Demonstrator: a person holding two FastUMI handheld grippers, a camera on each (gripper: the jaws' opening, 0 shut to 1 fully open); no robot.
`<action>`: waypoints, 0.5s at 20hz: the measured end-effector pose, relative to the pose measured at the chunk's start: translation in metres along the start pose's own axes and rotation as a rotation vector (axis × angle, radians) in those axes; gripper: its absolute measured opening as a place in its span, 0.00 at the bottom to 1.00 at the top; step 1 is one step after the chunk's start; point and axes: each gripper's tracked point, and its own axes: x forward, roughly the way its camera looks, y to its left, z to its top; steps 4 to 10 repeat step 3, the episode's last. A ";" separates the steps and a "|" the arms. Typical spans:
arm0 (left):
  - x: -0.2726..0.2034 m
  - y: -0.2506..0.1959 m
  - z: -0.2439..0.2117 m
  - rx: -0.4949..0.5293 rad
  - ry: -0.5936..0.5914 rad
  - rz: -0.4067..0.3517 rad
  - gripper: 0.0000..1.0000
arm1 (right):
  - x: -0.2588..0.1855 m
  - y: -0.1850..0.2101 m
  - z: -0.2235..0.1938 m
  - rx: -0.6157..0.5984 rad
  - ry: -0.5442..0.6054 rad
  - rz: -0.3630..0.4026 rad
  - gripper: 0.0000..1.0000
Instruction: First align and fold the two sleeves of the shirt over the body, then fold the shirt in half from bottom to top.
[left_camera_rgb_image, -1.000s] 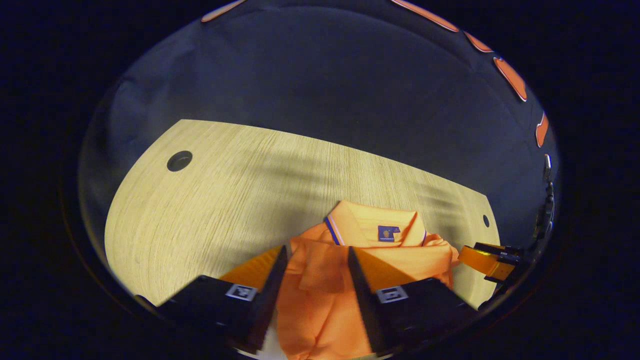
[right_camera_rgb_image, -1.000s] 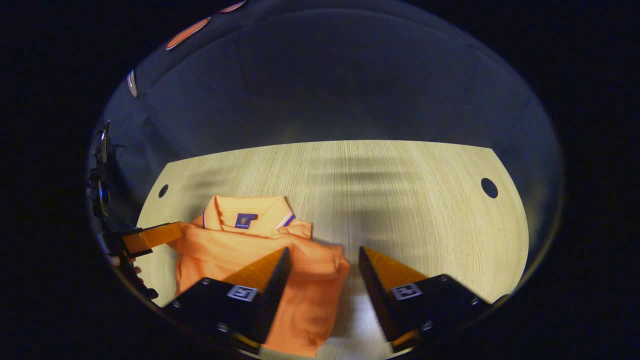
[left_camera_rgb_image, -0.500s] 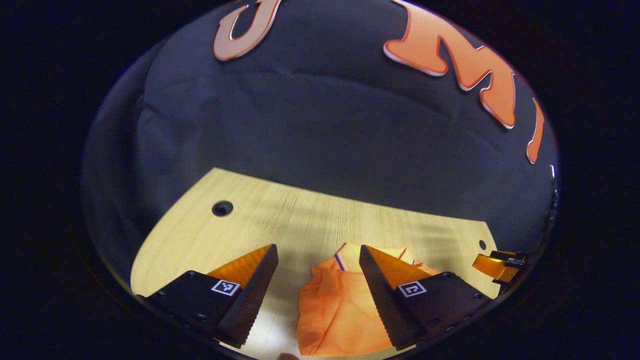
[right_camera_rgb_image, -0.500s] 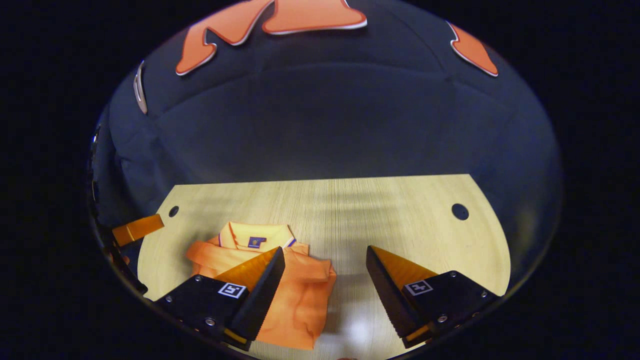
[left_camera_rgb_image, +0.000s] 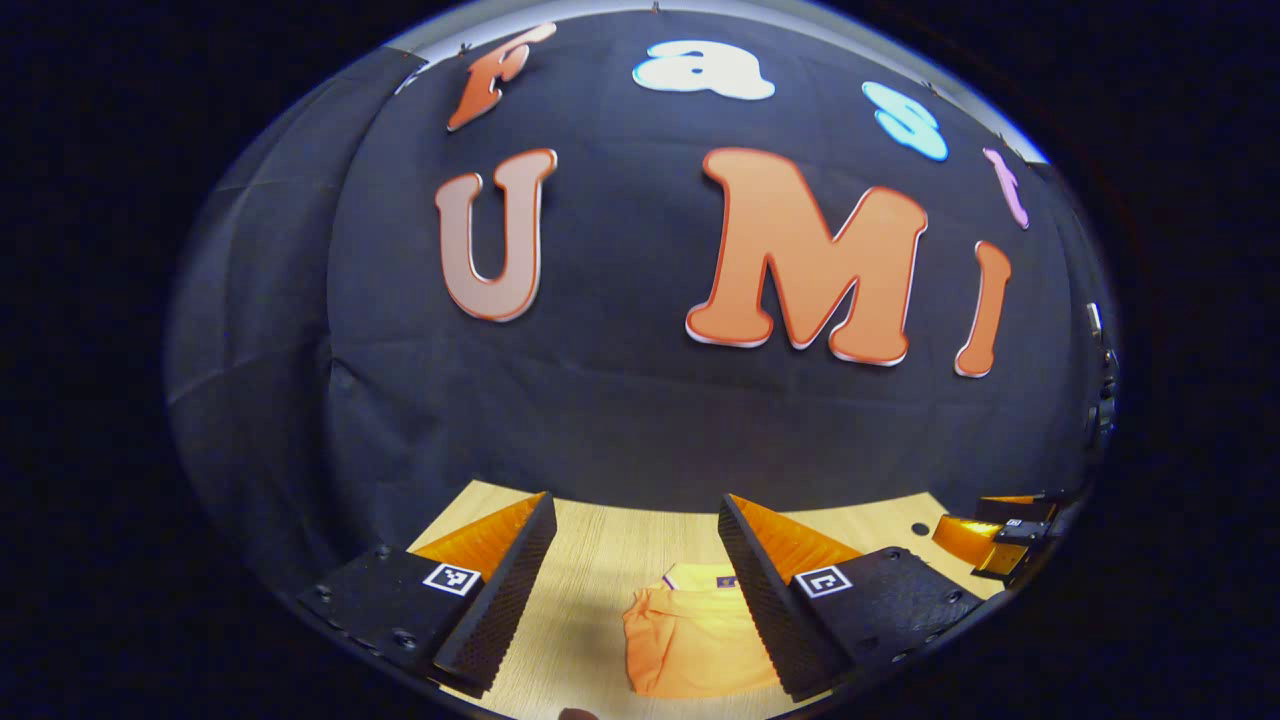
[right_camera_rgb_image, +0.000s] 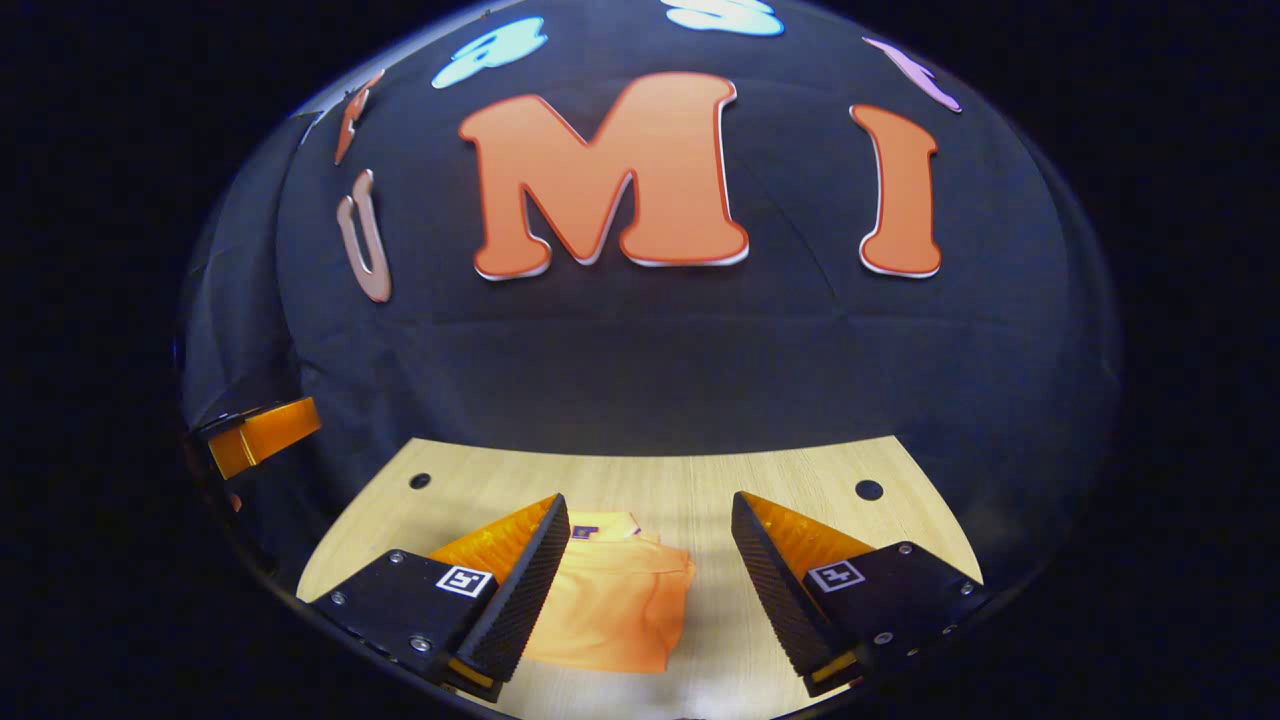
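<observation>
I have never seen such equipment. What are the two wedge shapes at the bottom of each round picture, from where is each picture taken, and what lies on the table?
Each picture comes from a camera riding on a hand-held grasping tool; a person holds one in each hand. The wedges are that tool's own two fingers. In the left gripper view you see the left tool, open and holding nothing, and farther off the right tool. In the right gripper view the right tool is also open and empty. On the wooden table lies an orange shirt, folded into a compact bundle, collar away from the cameras. Neither tool touches it.
</observation>
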 end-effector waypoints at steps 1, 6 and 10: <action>-0.023 0.001 0.010 0.000 -0.029 0.001 0.98 | -0.016 0.005 0.002 -0.001 -0.027 0.007 0.99; -0.063 0.003 0.031 -0.014 -0.074 -0.024 0.98 | -0.052 0.009 0.012 -0.012 -0.097 -0.007 0.99; -0.063 0.003 0.031 -0.014 -0.074 -0.024 0.98 | -0.052 0.009 0.012 -0.012 -0.097 -0.007 0.99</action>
